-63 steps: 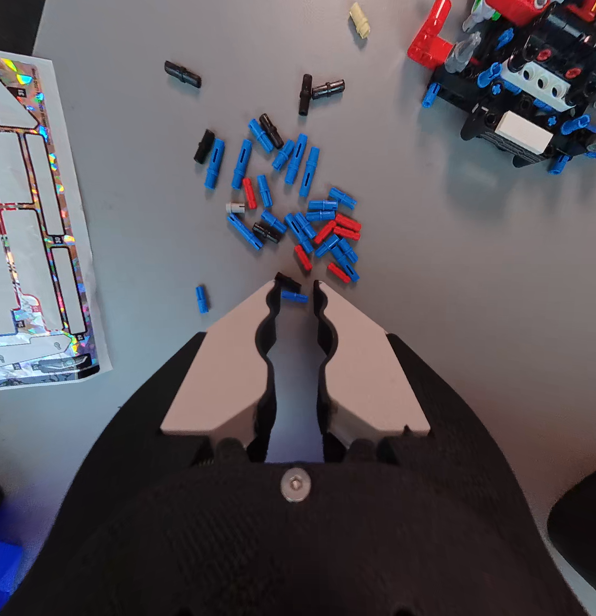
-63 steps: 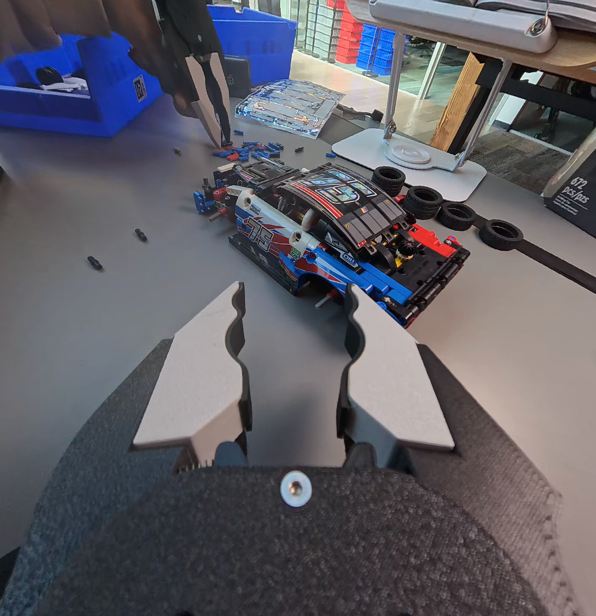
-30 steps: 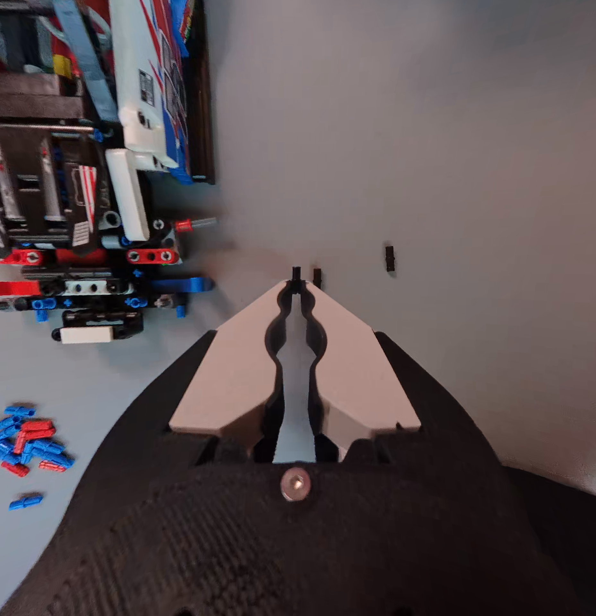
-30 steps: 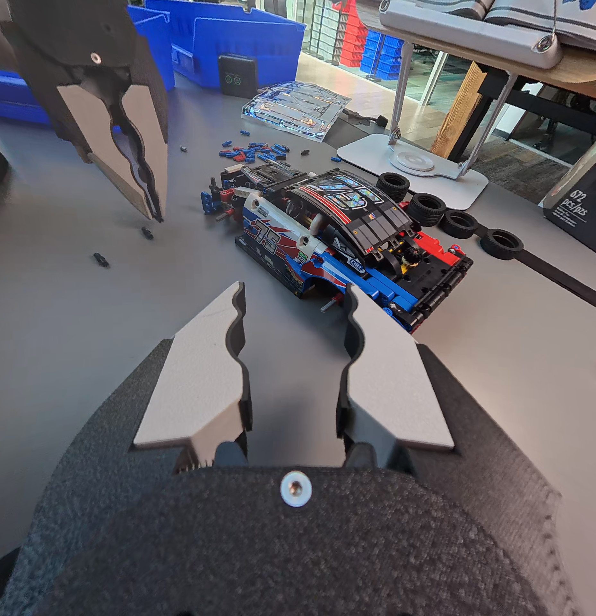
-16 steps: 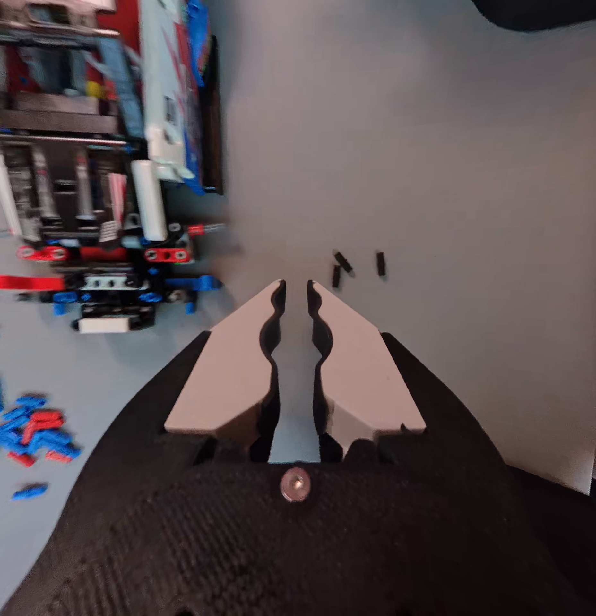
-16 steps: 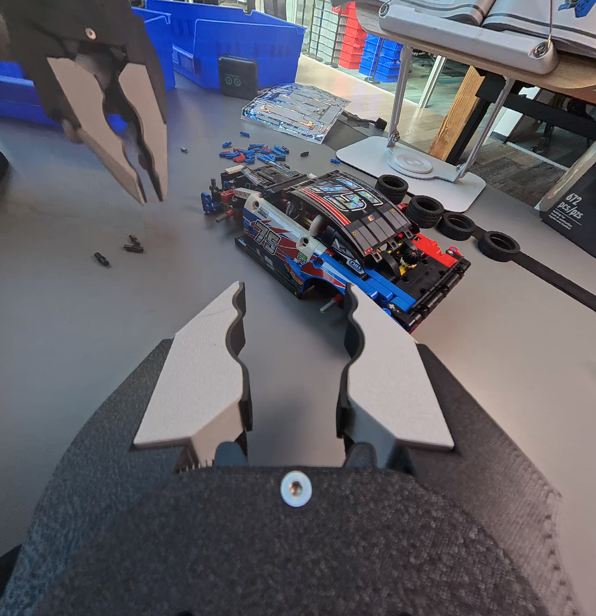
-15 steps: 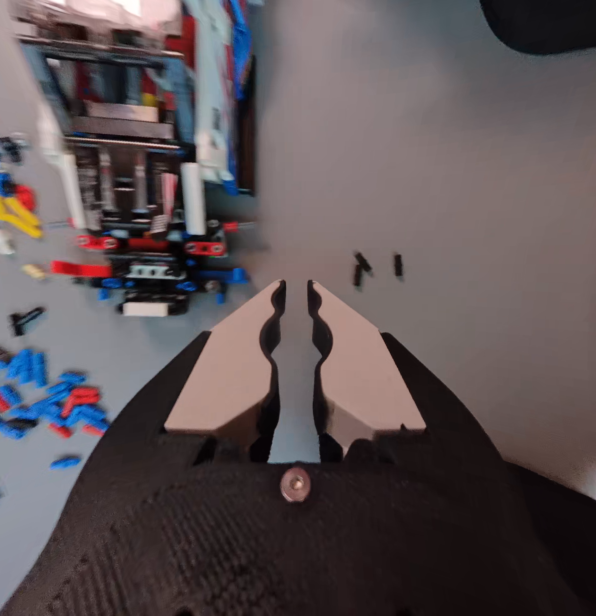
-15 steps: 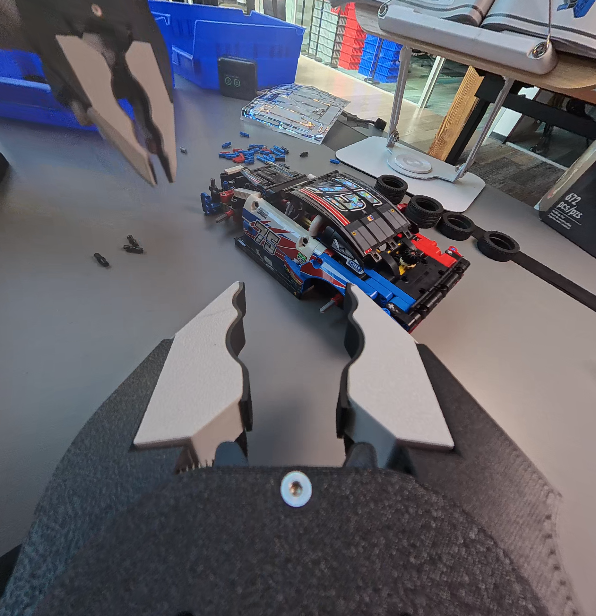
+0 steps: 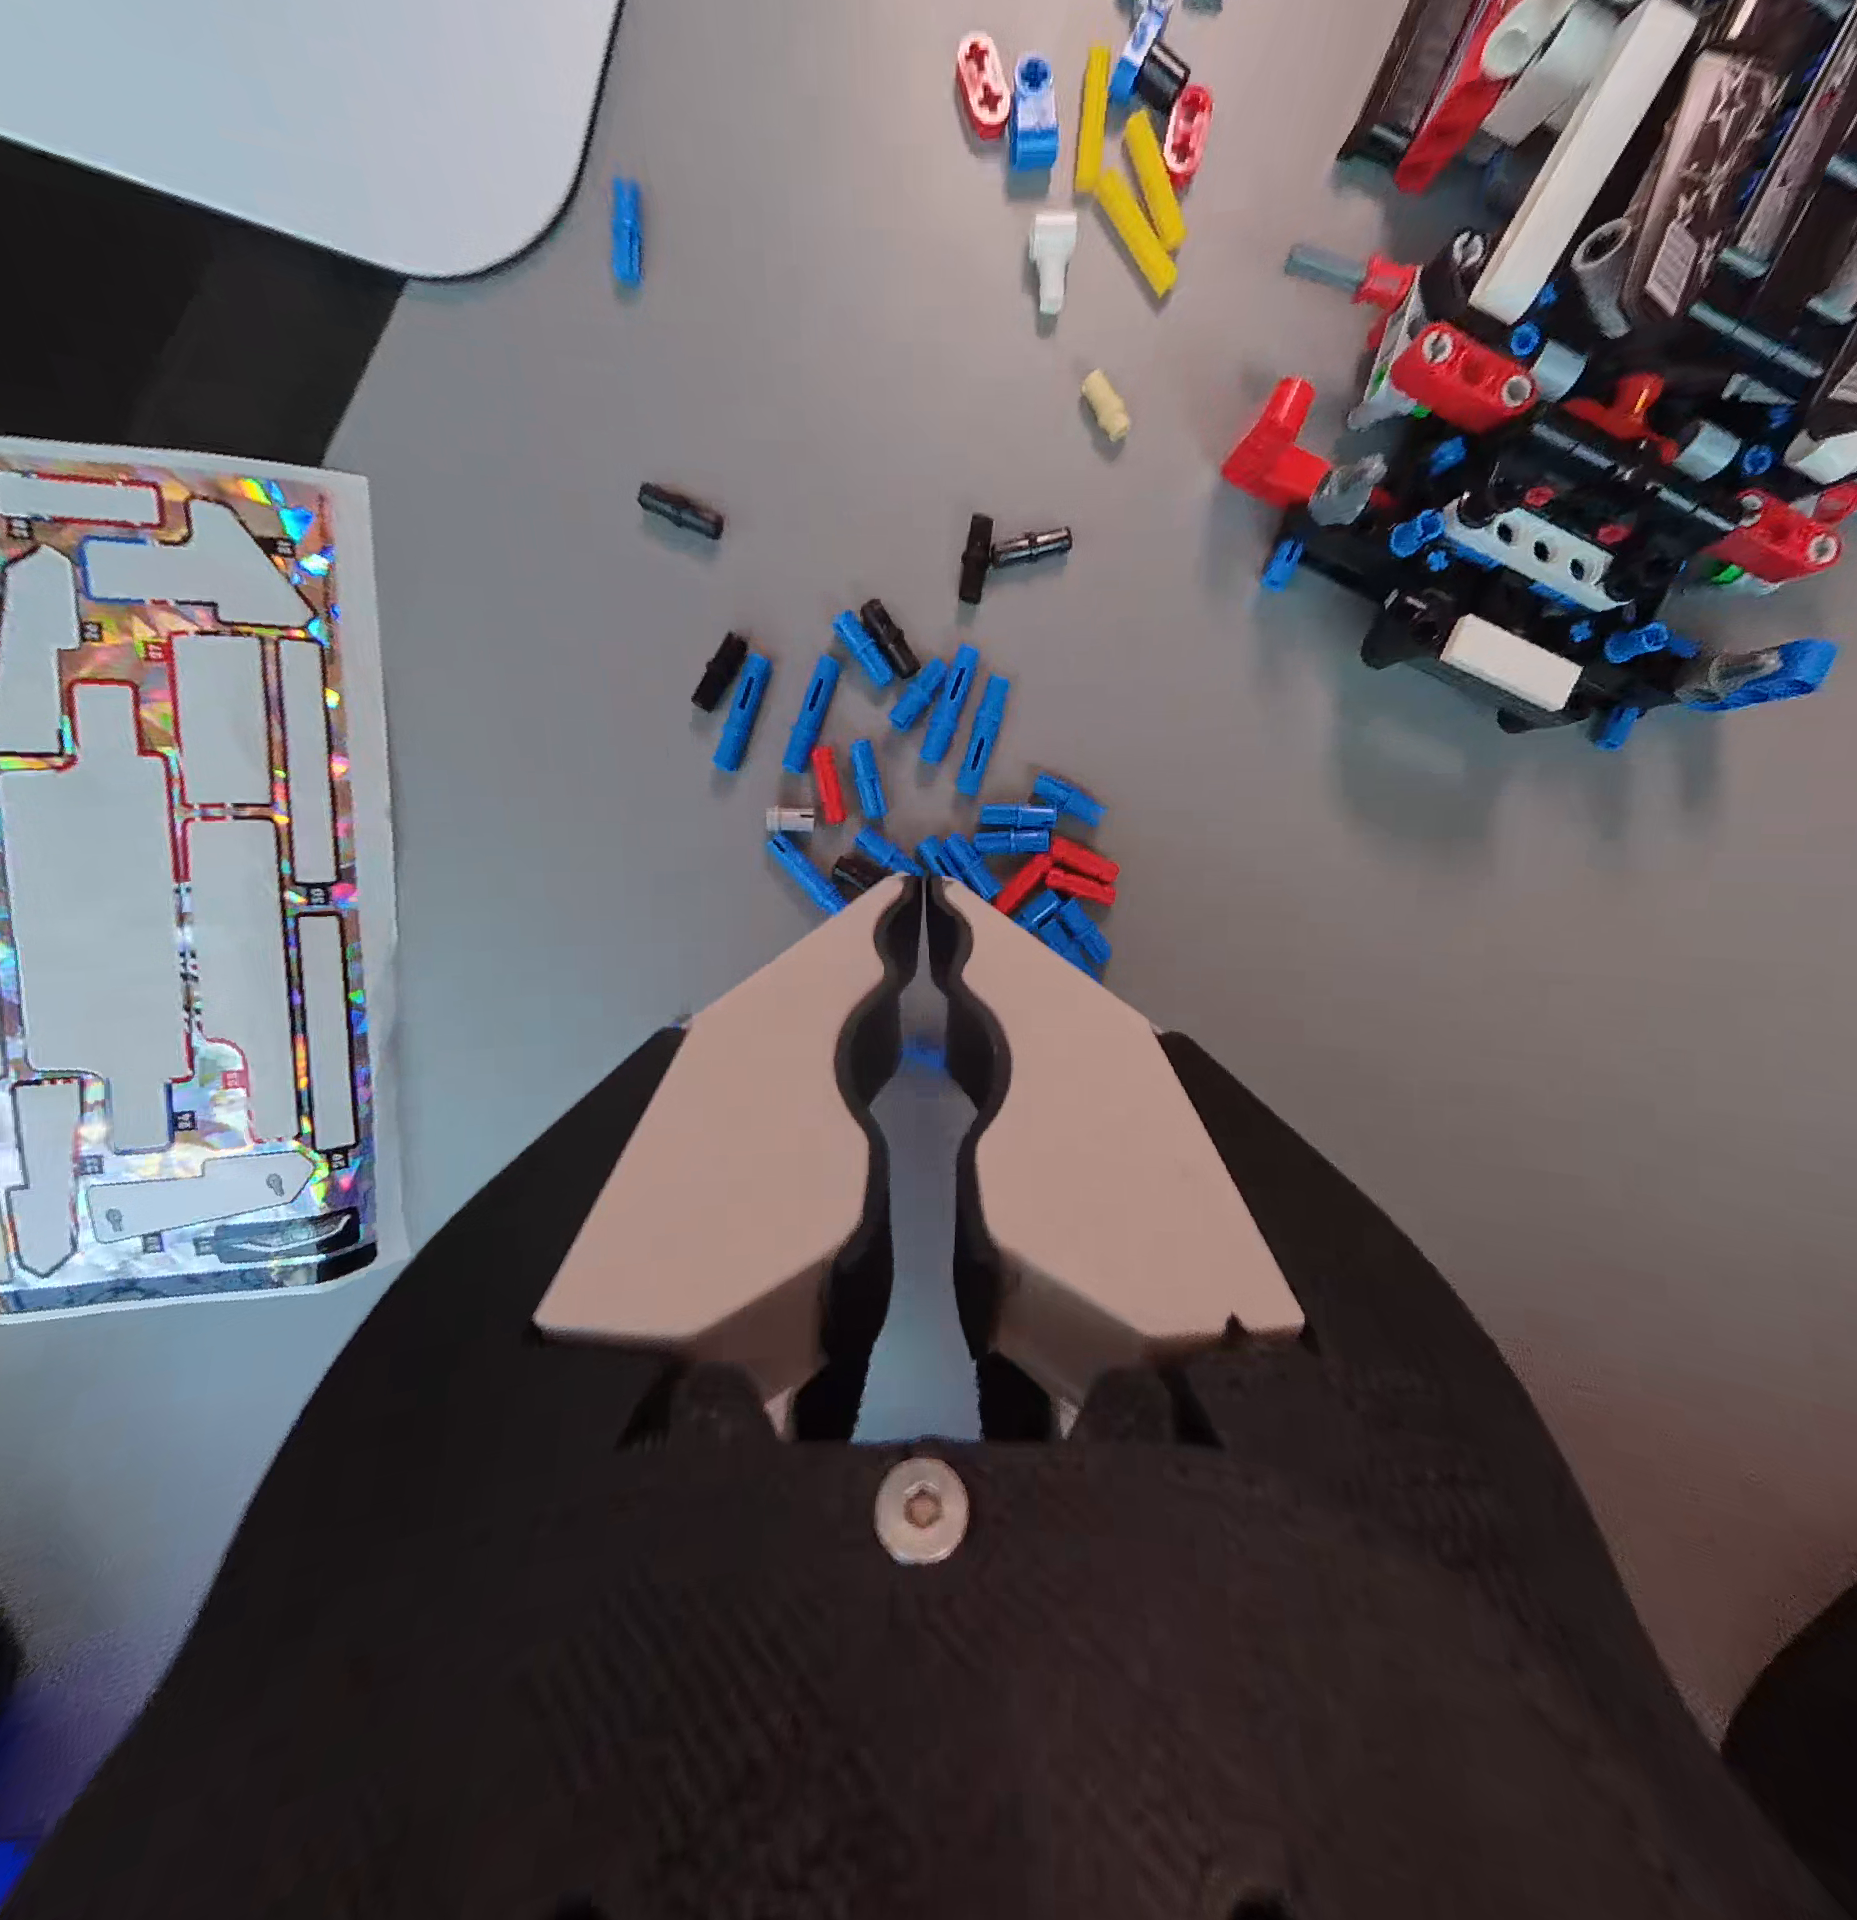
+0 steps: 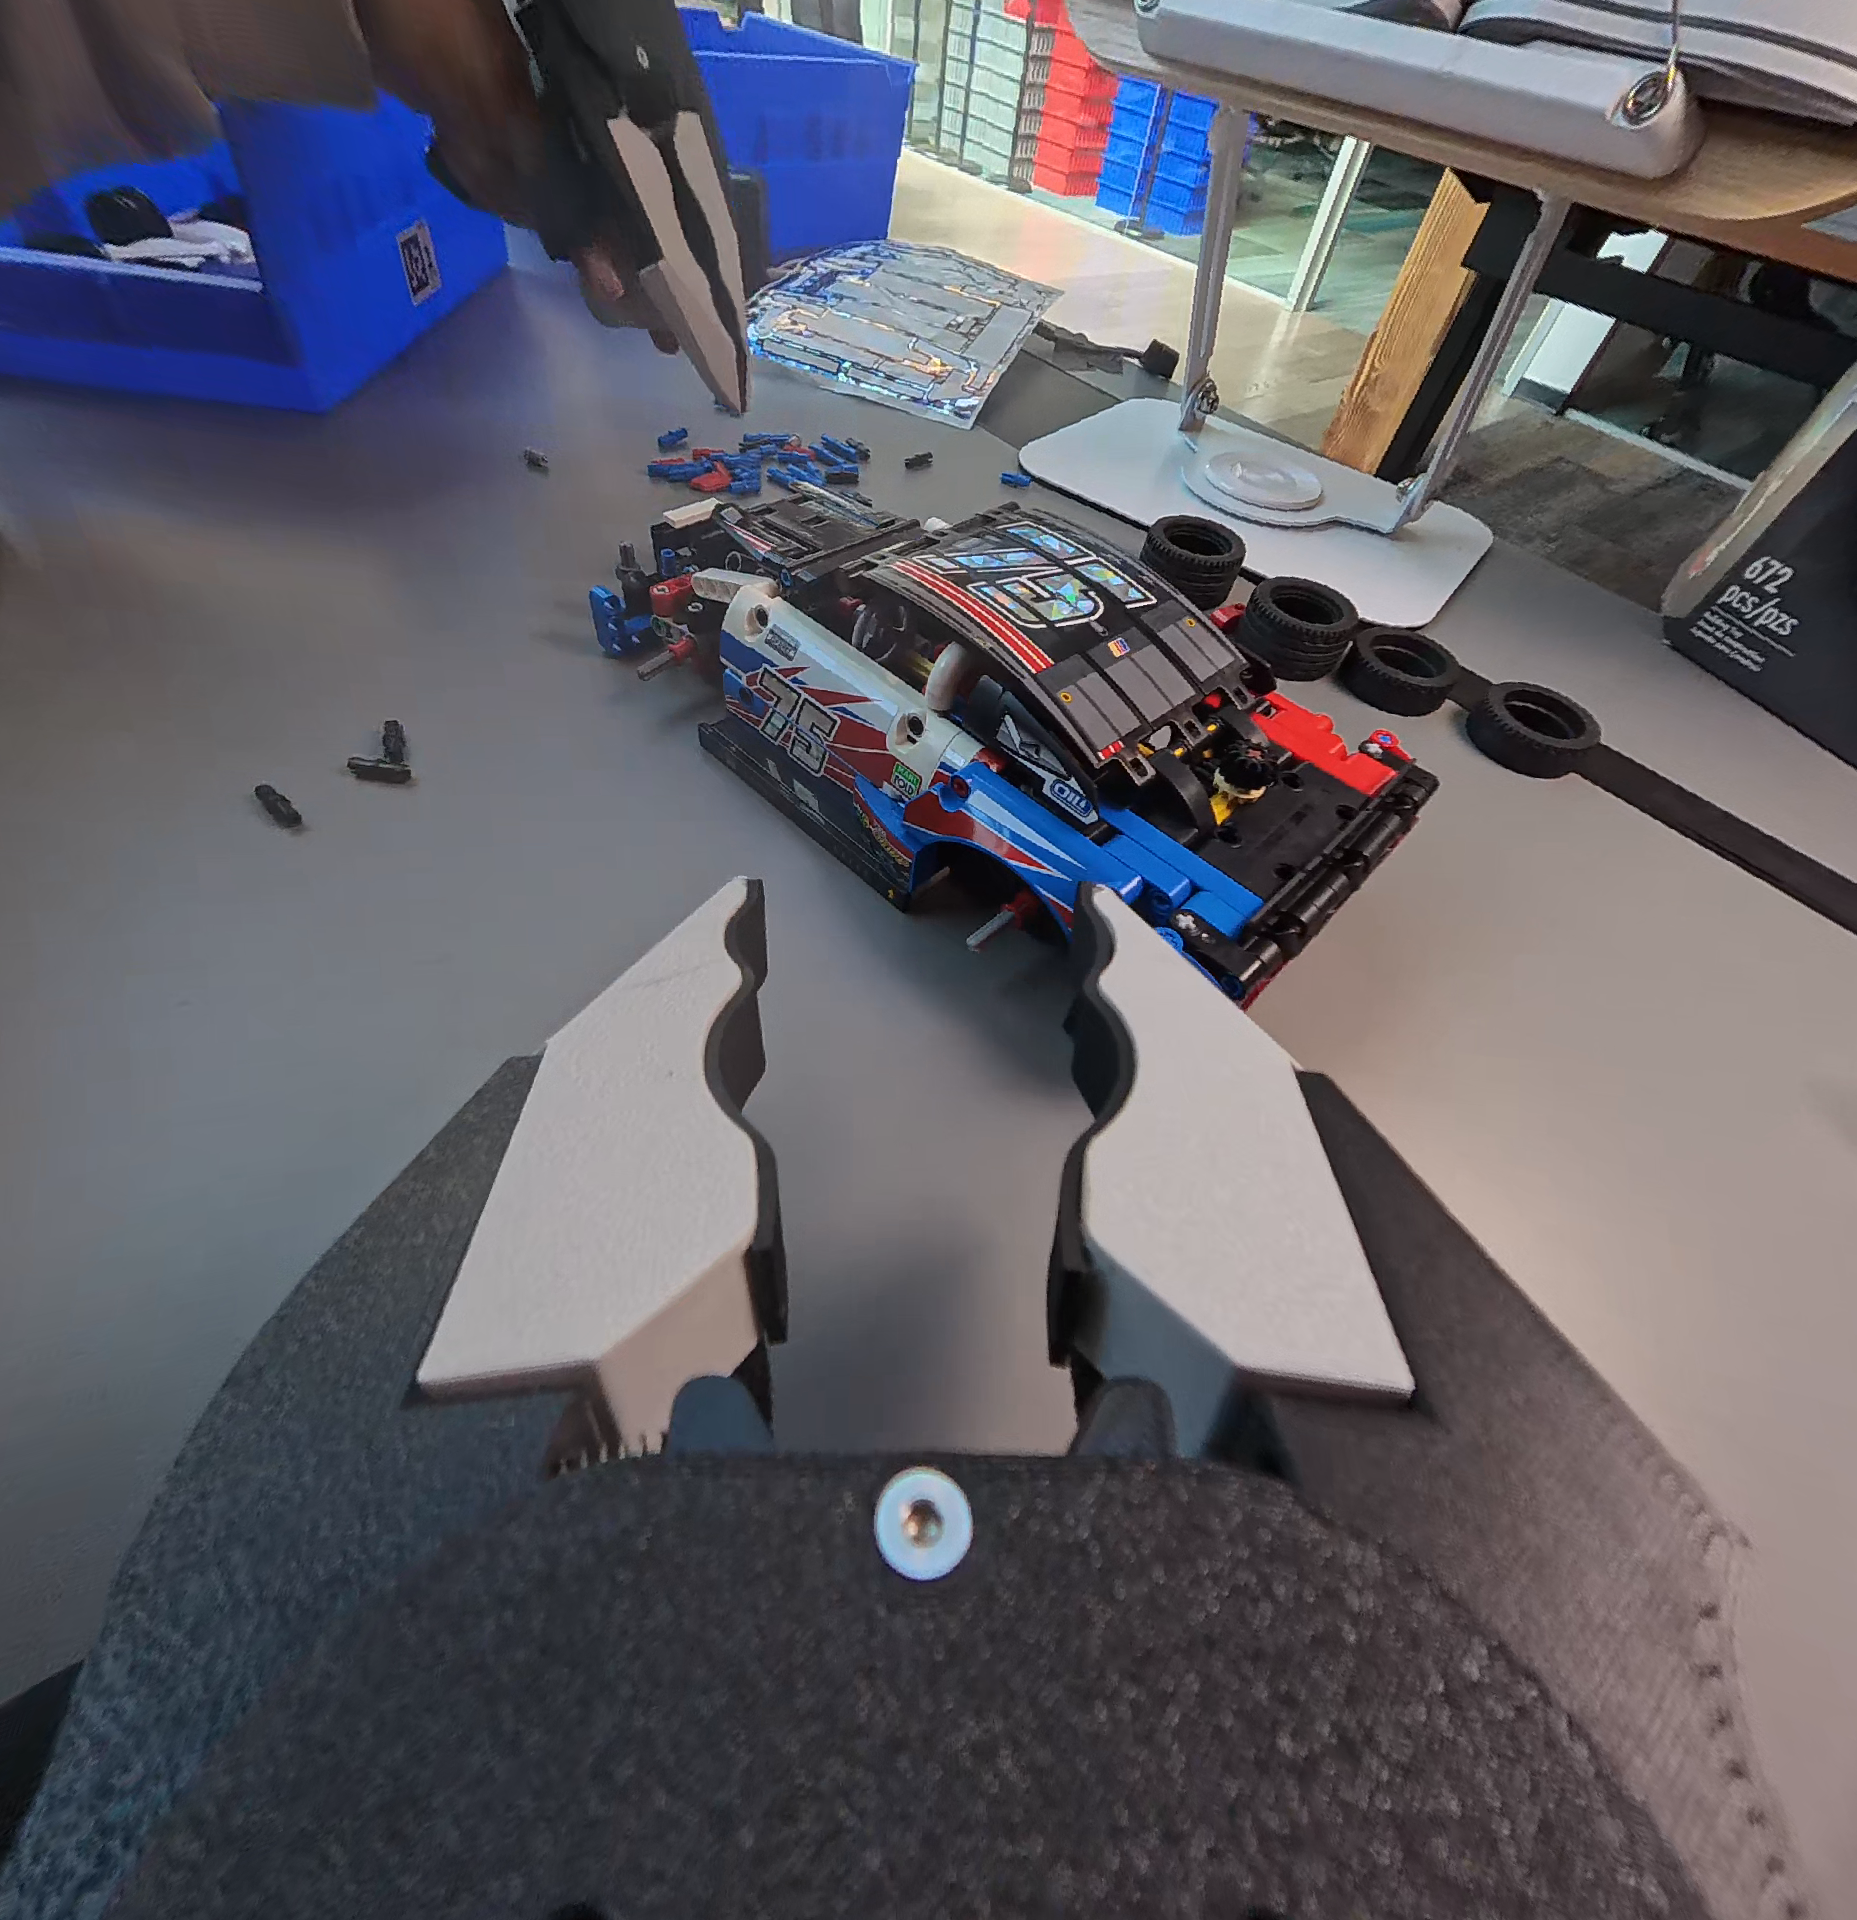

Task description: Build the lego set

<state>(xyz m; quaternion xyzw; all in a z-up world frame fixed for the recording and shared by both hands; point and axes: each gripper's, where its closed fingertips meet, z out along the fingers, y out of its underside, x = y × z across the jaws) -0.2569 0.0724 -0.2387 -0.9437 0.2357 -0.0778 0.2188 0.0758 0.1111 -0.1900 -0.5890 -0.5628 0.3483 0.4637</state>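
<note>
Left wrist view. The left gripper (image 9: 922, 883) is pointing down at the grey table (image 9: 1423, 1039), its two pale fingers (image 9: 758, 1122) nearly touching at the tips, with nothing visibly held between them. The tips are sitting at the near edge of a pile of pins (image 9: 934, 790), blue, red and black, which is spreading away just ahead of the claw. A few black pins (image 9: 1007, 545) are lying farther ahead, apart from the pile. Well ahead and to the right of the claw, the front end of the lego car (image 9: 1589, 436) is standing on the table. Loose yellow, red and blue pieces (image 9: 1121, 156) are lying far ahead, left of the car. To the left of the claw a holographic sticker sheet (image 9: 165, 873) is lying flat.

Right wrist view. The right gripper (image 10: 919, 904) is hovering low over the table with its fingers wide apart and nothing between them. The lego car (image 10: 1007, 707) is lying just ahead of the claw, slightly right, its rear end closest to the right finger. Three black pins (image 10: 378, 764) are lying ahead to the left, well apart from the claw. Four loose tyres (image 10: 1402, 670) are lined up beyond the car, to the right. Far ahead on the left, the left gripper (image 10: 732, 400) is poised tips-down at the pile of pins (image 10: 758, 462), in front of a blue bin (image 10: 311, 301).
</note>
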